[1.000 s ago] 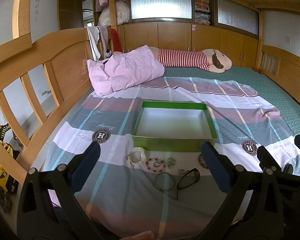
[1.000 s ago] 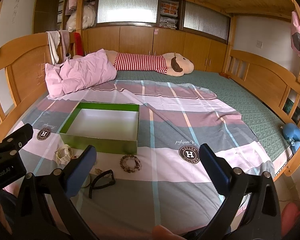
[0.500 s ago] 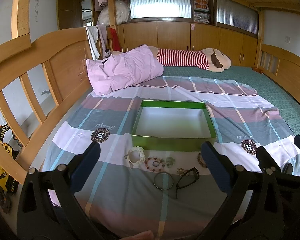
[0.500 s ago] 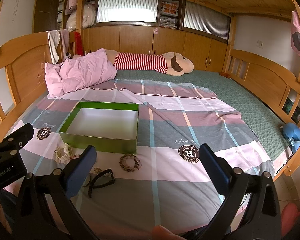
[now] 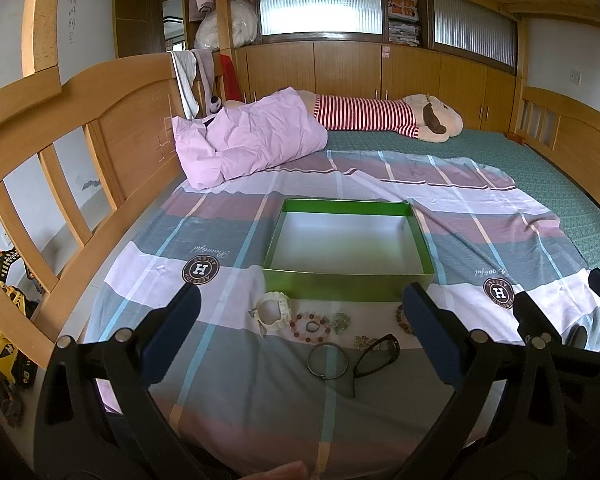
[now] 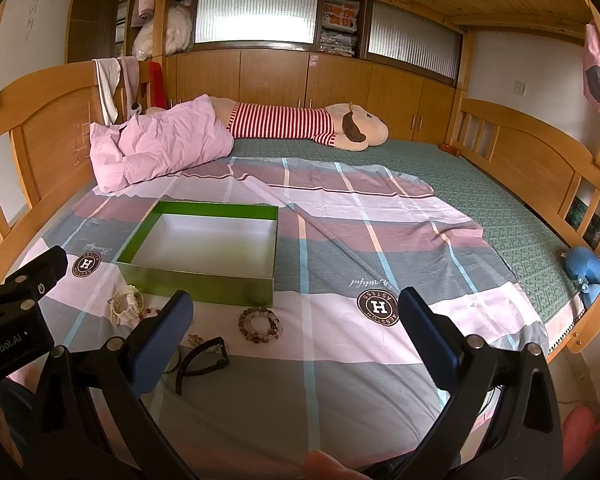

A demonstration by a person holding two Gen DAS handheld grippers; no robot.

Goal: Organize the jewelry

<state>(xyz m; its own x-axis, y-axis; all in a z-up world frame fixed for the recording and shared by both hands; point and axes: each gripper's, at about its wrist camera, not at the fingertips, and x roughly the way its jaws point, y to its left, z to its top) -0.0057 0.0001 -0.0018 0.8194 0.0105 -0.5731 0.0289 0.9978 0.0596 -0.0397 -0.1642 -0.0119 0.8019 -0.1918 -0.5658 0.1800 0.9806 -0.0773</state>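
Currently both grippers — left and right — hover spread and empty. Jewelry lies ahead, just short of the box, which is empty. Risk: the thin bangle slips, or the jaws pinch sheet instead.

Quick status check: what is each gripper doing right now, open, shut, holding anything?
Left gripper: open, holding nothing, above the jewelry.
Right gripper: open, holding nothing.
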